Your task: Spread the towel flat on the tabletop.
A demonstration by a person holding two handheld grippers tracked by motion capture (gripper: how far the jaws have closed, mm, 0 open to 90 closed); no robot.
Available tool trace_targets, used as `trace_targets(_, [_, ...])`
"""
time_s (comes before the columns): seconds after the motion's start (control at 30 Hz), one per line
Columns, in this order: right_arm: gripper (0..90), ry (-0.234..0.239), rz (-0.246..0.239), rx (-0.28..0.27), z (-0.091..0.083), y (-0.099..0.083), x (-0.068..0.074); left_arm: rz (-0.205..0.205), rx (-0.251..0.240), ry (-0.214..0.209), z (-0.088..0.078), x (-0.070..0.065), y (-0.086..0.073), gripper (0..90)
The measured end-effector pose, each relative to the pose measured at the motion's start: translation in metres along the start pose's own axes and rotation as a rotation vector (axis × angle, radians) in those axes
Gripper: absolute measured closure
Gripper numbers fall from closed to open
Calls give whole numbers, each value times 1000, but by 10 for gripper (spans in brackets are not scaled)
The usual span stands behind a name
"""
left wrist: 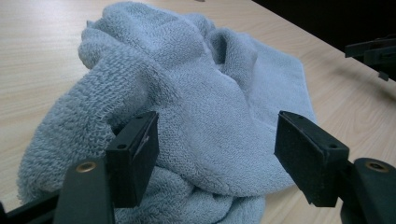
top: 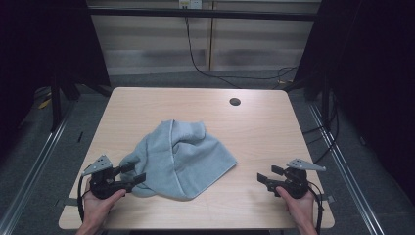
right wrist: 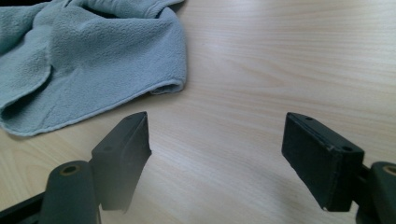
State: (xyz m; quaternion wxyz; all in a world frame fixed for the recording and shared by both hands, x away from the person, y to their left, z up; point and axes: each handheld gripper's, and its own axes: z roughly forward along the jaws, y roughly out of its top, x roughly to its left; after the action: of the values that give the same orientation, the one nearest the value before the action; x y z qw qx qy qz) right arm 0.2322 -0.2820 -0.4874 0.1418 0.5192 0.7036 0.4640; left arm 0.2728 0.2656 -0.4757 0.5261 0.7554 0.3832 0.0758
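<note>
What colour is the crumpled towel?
The towel is pale grey-blue, clearest in the left gripper view.

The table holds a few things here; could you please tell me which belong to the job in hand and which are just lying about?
Part of the job:
- crumpled grey towel
- left tool, open, at the towel's edge
- right tool, open, clear of the towel

Just there:
- round hole in the table
- black cable on the floor behind

Two black jaws of the right gripper (right wrist: 217, 158) stand wide apart with nothing between them above a pale wooden table (right wrist: 289, 60), and a crumpled light blue towel (right wrist: 88, 56) lies at upper left, apart from them.
</note>
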Motion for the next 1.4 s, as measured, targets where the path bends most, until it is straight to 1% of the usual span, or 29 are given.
trace_targets(0.03, [232, 0, 0, 0, 0, 0, 0, 0, 0, 0, 0, 0, 0, 303])
trace_targets(0.07, [240, 27, 1, 8, 1, 0, 1, -1, 8, 0, 0, 0, 0, 302])
trace_targets(0.1, [240, 27, 1, 8, 1, 0, 1, -6, 9, -1, 1, 0, 0, 302])
trace_targets(0.13, [261, 32, -12, 4, 1, 0, 4, 6, 29, -7, 2, -3, 1, 293])
trace_targets(0.17, [300, 16, -30, 7, 1, 0, 5, 24, 34, -9, 4, -5, 2, 298])
trace_targets(0.2, [300, 16, -30, 7, 1, 0, 5, 24, 34, -9, 4, -5, 2, 299])
trace_targets(0.23, [322, -14, -40, -8, 0, 0, 8, 36, 47, -14, 6, -7, 2, 299])
trace_targets(0.3, [301, -11, -23, -10, 0, -1, 10, 38, 61, -30, 9, -9, 2, 296])
trace_targets(0.33, [294, 9, -20, 3, 1, -1, 10, 38, 65, -31, 10, -9, 2, 292])
trace_targets(0.37, [295, 37, -33, 53, 6, -2, 12, 29, 63, -33, 11, -9, 2, 286])
trace_targets(0.43, [295, 42, -41, 61, 7, -2, 14, 28, 60, -29, 12, -9, 3, 285])
trace_targets(0.5, [299, 53, -63, 81, 10, 1, 21, -1, 64, -49, 18, -8, 5, 269])
trace_targets(0.53, [299, 53, -63, 81, 10, 1, 21, -1, 64, -49, 18, -8, 5, 276])
trace_targets(0.57, [298, 65, -77, 85, 12, 3, 28, 22, 74, -28, 21, -9, 6, 281])
trace_targets(0.63, [291, 73, -84, 84, 14, 4, 30, 62, 91, -9, 24, -11, 7, 281])
trace_targets(0.67, [278, 85, -114, 106, 20, 8, 36, 83, 100, -5, 25, -13, 10, 281])
trace_targets(0.73, [271, 102, -119, 117, 26, 11, 40, 97, 100, -9, 28, -14, 16, 286])
trace_targets(0.8, [270, 120, -128, 124, 32, 15, 44, 82, 84, -16, 32, -14, 22, 306])
trace_targets(0.87, [267, 135, -145, 128, 40, 20, 48, 70, 78, -33, 43, -11, 35, 310])
trace_targets(0.9, [264, 140, -152, 131, 44, 24, 50, 70, 78, -33, 43, -11, 35, 309])
trace_targets(0.93, [267, 138, -161, 130, 48, 28, 52, 71, 80, -32, 46, -10, 40, 307])
trace_targets(0.97, [268, 135, -171, 130, 52, 33, 54, 92, 94, -27, 50, -7, 46, 309])
trace_targets(1.03, [268, 144, -178, 125, 58, 38, 57, 101, 106, -26, 52, -6, 47, 307])
trace_targets(1.07, [266, 149, -186, 131, 62, 41, 60, 106, 126, -16, 53, -1, 45, 315])
trace_targets(1.17, [258, 168, -191, 137, 71, 43, 66, 95, 139, -14, 57, 4, 37, 334])
trace_targets(1.2, [258, 168, -191, 137, 71, 43, 66, 103, 159, -4, 59, 6, 32, 334])
trace_targets(1.23, [248, 181, -208, 154, 80, 43, 69, 119, 170, 7, 62, 8, 28, 349])
trace_targets(1.33, [241, 193, -214, 164, 87, 43, 72, 141, 162, 19, 65, 8, 22, 372])
trace_targets(1.4, [238, 186, -228, 165, 93, 45, 74, 152, 166, 25, 67, 7, 22, 373])
